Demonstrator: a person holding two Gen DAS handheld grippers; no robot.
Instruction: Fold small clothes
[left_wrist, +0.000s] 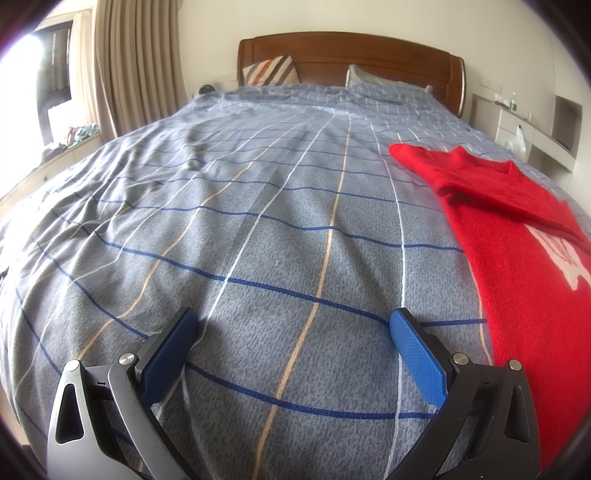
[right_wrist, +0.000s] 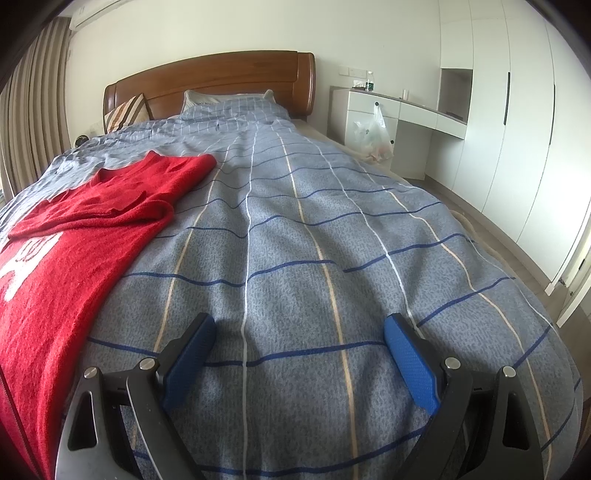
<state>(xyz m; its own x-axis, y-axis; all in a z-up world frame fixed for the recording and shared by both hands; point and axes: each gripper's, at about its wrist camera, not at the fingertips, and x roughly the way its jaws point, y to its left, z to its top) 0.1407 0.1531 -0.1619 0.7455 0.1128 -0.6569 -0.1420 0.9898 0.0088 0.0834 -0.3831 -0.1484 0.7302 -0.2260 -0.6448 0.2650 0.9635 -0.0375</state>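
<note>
Both my grippers hang over the bed, angled down at the grey-blue bedspread (left_wrist: 258, 229) w/ its grid of dark blue, white & tan lines. Left gripper (left_wrist: 293, 325): jaws wide apart, blue textured pads (left_wrist: 415, 354) facing each other, nothing between them but cover. Right gripper (right_wrist: 299, 328): same deal, jaws spread wide, blue pads (right_wrist: 410, 354) empty, only bedspread below.

The red knit sweater (left_wrist: 517, 266) lies flat on the cover, btwn my two grippers: off to the right edge in the left wrist view, off to the left edge in the right wrist view (right_wrist: 66, 266). White lettering or a white pattern on its front, cut off by the frame so can't read it. One sleeve is folded across the chest; neckline points toward the headboard. Neither gripper touches the sweater; its hem edge runs just beside my left gripper's right finger and near my right gripper's left finger.

Far end: curved brown wooden headboard (right_wrist: 221, 77), striped cushion (left_wrist: 271, 70) leaning on it, pillow (left_wrist: 364, 77) alongside. Beige pleated curtain (left_wrist: 136, 62) on the window side. White built-in desk (right_wrist: 399, 107) & wardrobe on the other side, clear plastic bag (right_wrist: 375, 136) hanging from a drawer knob.
</note>
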